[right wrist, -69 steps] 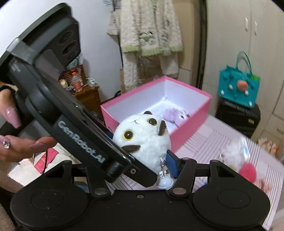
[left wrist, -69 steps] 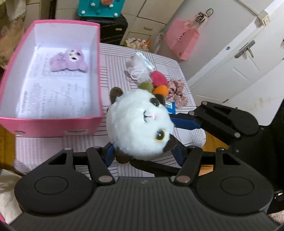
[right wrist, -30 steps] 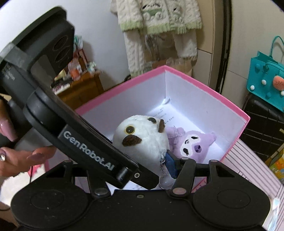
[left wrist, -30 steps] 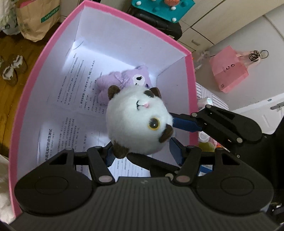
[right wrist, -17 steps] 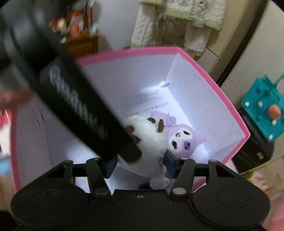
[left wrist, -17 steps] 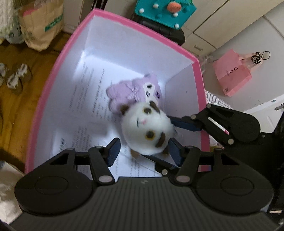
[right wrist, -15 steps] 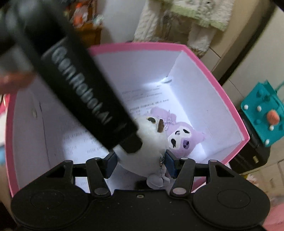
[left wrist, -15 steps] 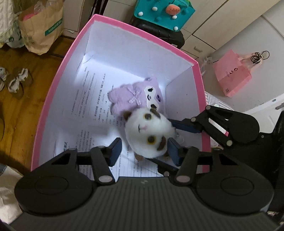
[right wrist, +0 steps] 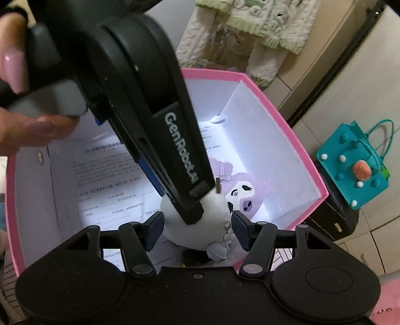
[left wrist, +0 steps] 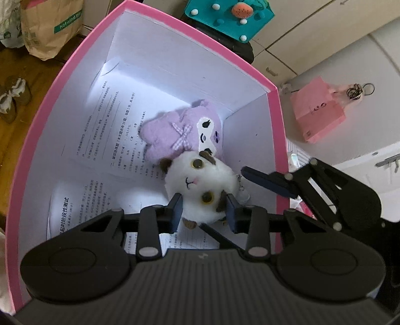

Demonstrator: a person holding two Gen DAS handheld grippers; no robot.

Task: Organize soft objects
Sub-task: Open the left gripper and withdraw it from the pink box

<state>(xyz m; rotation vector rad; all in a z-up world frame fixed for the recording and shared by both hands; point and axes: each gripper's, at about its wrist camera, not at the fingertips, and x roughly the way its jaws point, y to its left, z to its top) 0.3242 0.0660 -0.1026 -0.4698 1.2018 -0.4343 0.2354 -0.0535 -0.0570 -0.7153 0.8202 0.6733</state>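
In the left wrist view, the left gripper [left wrist: 203, 208] reaches down into the pink cardboard box with white inner walls [left wrist: 175, 62], and its jaws are closing on the round white plush cat with brown ears and yellow eyes [left wrist: 200, 186], whose lower sides sit between the blue pads and touch them. The cat rests on the printed paper sheets [left wrist: 105, 140] lining the box floor, near the right wall, and touches the purple plush toy with a checked bow [left wrist: 180, 130], which lies toward the far right corner. The right gripper [left wrist: 265, 181] reaches in over the right wall, one blue finger just beside the cat. Beyond the box stand a teal felt bag [left wrist: 225, 15] and a pink paper bag [left wrist: 320, 115]. In the right wrist view, the right gripper [right wrist: 197, 228] straddles the white cat [right wrist: 207, 225]; its jaws are opening and the pads stand clear of the plush on both sides. The left gripper's black body crosses the view, held by a hand [right wrist: 22, 120], its tip on the cat. The purple toy [right wrist: 240, 192] lies just behind.
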